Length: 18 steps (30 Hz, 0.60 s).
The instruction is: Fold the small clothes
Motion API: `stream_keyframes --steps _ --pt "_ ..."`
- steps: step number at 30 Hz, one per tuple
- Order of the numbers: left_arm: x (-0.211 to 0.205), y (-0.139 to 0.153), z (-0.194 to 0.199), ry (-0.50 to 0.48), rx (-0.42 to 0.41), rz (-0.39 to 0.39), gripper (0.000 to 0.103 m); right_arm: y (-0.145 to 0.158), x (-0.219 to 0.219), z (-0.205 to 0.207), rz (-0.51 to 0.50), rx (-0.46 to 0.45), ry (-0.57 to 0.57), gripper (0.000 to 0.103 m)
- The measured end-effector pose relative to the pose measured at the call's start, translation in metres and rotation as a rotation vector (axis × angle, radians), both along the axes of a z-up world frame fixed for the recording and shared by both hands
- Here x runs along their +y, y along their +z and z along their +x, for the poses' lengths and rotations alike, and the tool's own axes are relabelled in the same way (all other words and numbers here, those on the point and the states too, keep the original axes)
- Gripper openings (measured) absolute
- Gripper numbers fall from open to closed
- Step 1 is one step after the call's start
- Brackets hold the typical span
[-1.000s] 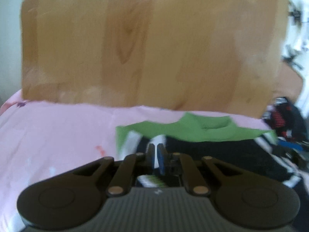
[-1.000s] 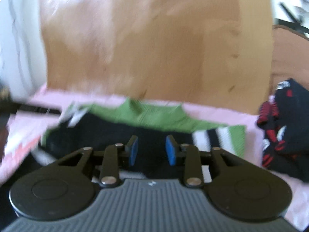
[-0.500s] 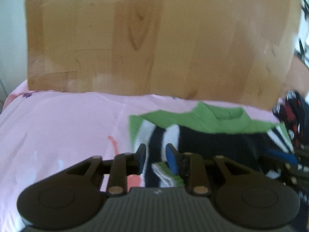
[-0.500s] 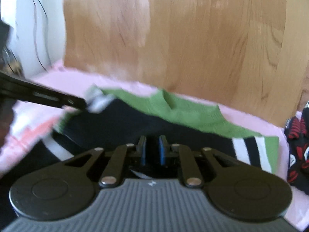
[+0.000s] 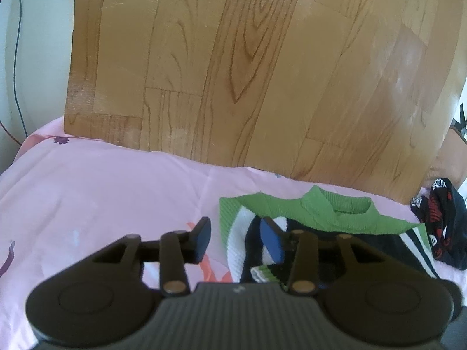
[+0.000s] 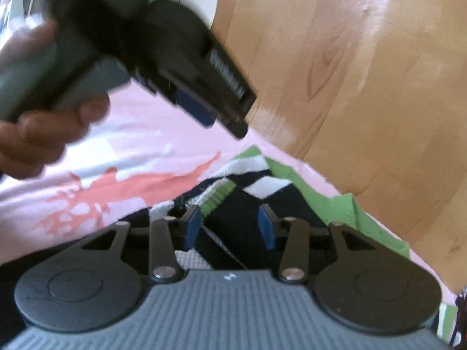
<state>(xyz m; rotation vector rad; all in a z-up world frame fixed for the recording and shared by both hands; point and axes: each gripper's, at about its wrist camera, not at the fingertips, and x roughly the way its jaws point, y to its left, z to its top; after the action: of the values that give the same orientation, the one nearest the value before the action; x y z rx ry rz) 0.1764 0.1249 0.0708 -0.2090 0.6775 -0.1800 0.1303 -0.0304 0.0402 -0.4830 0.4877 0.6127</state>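
A small sweater with a green collar and black and white stripes (image 5: pixel 321 218) lies on the pink sheet (image 5: pixel 102 198), its left sleeve folded in. My left gripper (image 5: pixel 236 237) is open and empty above the sweater's left edge. My right gripper (image 6: pixel 230 227) is open and empty, low over the sweater's black body (image 6: pixel 233 221). The left gripper also shows in the right wrist view (image 6: pixel 221 116), raised above the sheet and held by a hand.
A wooden board (image 5: pixel 248 73) stands upright behind the bed. A black and red garment (image 5: pixel 440 218) lies bunched at the right of the sweater. The sheet has a coral print (image 6: pixel 131 186). A white wall with a cable (image 5: pixel 17 58) is at the left.
The left gripper opened, let go of the sleeve and lifted away. The right gripper closed on the sweater half a second ago and is open again, turned toward the left side.
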Motion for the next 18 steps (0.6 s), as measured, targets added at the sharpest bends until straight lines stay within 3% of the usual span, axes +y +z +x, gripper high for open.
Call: stream_keyframes --steps 2,5,8,11,14,16,18 --pt "0.002 0.001 -0.001 0.007 -0.003 -0.006 0.04 0.0 -0.001 0.006 0.021 0.053 -0.006 0.023" --pt "0.008 0.002 -0.002 0.023 -0.005 -0.026 0.043 0.021 -0.031 0.018 0.233 0.155 -0.072 0.014" --pt "0.013 0.002 -0.001 0.039 0.001 -0.038 0.043 0.043 -0.069 0.042 0.538 0.214 -0.213 0.014" --pt "0.018 0.003 0.0 0.056 0.004 -0.055 0.044 0.056 -0.094 0.058 0.758 0.208 -0.341 0.015" --pt "0.024 0.003 0.001 0.082 0.008 -0.07 0.044 0.051 -0.077 0.067 0.743 0.229 -0.355 0.016" --pt "0.027 0.002 0.002 0.09 0.016 -0.082 0.044 0.03 -0.052 0.074 0.677 0.322 -0.316 0.028" --pt "0.028 0.001 0.003 0.088 0.024 -0.087 0.045 -0.001 -0.029 0.082 0.589 0.47 -0.271 0.032"
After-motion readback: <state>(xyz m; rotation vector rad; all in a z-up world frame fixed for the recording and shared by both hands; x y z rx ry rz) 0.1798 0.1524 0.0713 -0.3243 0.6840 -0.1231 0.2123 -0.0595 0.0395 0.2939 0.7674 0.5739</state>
